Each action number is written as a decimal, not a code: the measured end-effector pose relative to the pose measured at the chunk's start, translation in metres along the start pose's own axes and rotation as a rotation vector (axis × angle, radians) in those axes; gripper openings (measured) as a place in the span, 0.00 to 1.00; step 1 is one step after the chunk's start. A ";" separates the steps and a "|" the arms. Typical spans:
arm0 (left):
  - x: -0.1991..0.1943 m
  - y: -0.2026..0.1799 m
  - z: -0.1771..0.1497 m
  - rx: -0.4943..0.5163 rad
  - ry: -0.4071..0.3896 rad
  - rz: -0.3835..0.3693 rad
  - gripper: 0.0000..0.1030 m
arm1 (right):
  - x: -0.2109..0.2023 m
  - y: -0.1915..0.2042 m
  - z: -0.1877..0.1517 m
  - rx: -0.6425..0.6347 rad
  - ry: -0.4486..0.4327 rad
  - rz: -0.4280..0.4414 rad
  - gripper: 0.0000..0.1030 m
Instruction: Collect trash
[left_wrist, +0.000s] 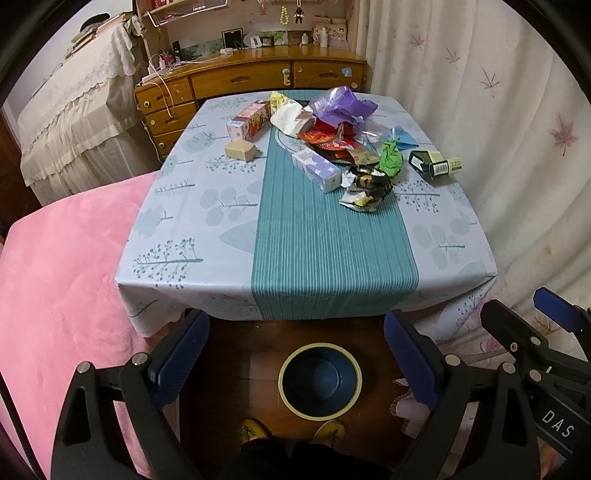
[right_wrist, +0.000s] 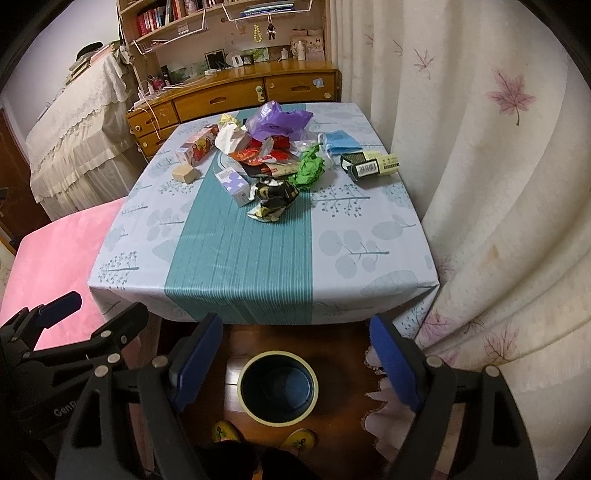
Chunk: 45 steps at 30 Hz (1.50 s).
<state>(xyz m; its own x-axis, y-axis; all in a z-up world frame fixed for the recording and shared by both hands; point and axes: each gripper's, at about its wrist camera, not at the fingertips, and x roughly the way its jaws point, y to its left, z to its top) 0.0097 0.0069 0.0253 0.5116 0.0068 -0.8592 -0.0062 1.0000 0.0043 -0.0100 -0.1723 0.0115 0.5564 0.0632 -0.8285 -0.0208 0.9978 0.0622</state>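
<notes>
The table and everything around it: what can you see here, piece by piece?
table: one, pale blue leaf-print cloth with teal stripe, centre
purple bag: one, far end of pile
green wrapper: one, crumpled, right of pile
black and yellow wrapper: one, nearest edge of pile
lilac box: one, on stripe
red and yellow carton: one, left of pile
tan box: one, left side
dark green box: one, right side
bin: one, dark blue, cream rim, floor
slippers: two, yellow, bottom
left gripper: blue fingers, open
right gripper: blue fingers, open

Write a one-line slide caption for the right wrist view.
Open right gripper hovers above an empty dark-blue bin before a patterned-cloth table piled with crumpled wrappers.
</notes>
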 end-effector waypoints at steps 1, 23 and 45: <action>-0.001 0.001 0.002 0.000 -0.002 0.003 0.91 | 0.000 0.000 0.002 -0.001 -0.003 0.005 0.80; 0.079 0.052 0.124 0.052 0.085 -0.089 0.91 | 0.065 0.024 0.102 0.068 0.011 0.062 0.80; 0.263 0.026 0.231 -0.069 0.406 -0.322 0.91 | 0.254 -0.020 0.140 0.573 0.280 0.244 0.49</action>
<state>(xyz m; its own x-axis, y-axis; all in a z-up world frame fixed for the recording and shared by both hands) 0.3420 0.0354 -0.0822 0.1225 -0.3162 -0.9407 0.0333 0.9487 -0.3145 0.2475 -0.1788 -0.1221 0.3538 0.3644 -0.8614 0.3680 0.7925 0.4864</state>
